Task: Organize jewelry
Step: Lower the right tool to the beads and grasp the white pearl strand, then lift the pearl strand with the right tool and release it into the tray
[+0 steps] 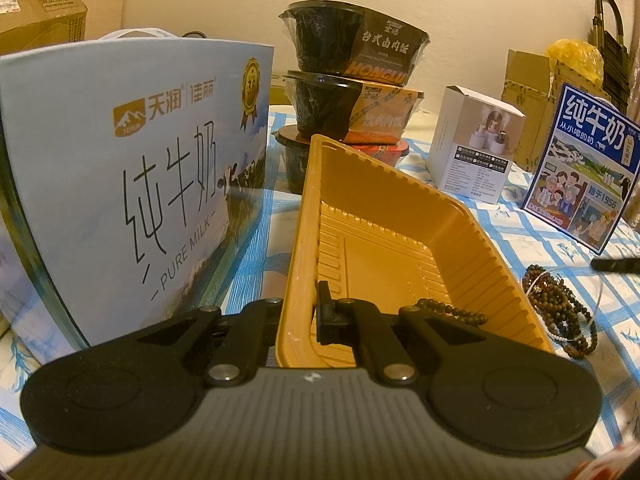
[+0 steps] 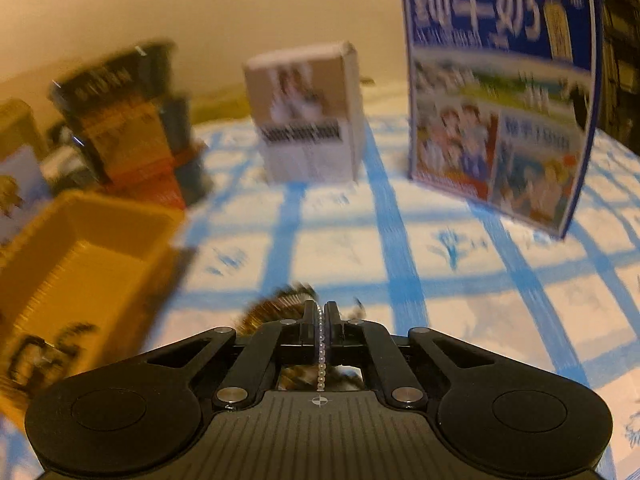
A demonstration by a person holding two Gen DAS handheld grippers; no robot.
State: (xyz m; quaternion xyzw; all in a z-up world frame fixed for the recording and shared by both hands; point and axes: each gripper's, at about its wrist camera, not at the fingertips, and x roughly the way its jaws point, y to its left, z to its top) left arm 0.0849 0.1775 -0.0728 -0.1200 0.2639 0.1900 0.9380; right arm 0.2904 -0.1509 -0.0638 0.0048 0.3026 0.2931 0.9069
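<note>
In the left wrist view my left gripper (image 1: 304,308) is shut on the near left wall of a yellow plastic tray (image 1: 400,216), one finger inside and one outside. A brown bead bracelet (image 1: 452,312) lies in the tray's near end. More brown bead bracelets (image 1: 560,308) are piled on the cloth to the tray's right, with a thin white strand among them. In the blurred right wrist view my right gripper (image 2: 320,312) is shut on a white pearl strand (image 2: 321,360) that runs between its pads. Brown beads (image 2: 276,308) show just beyond its fingers, and the tray (image 2: 80,260) sits to the left.
A large pale-blue milk carton (image 1: 132,184) stands tight against the tray's left side. Stacked black food bowls (image 1: 352,92) are behind the tray. A white box (image 1: 476,144) and a blue milk box (image 1: 584,168) stand further right on the blue-checked tablecloth (image 1: 520,240).
</note>
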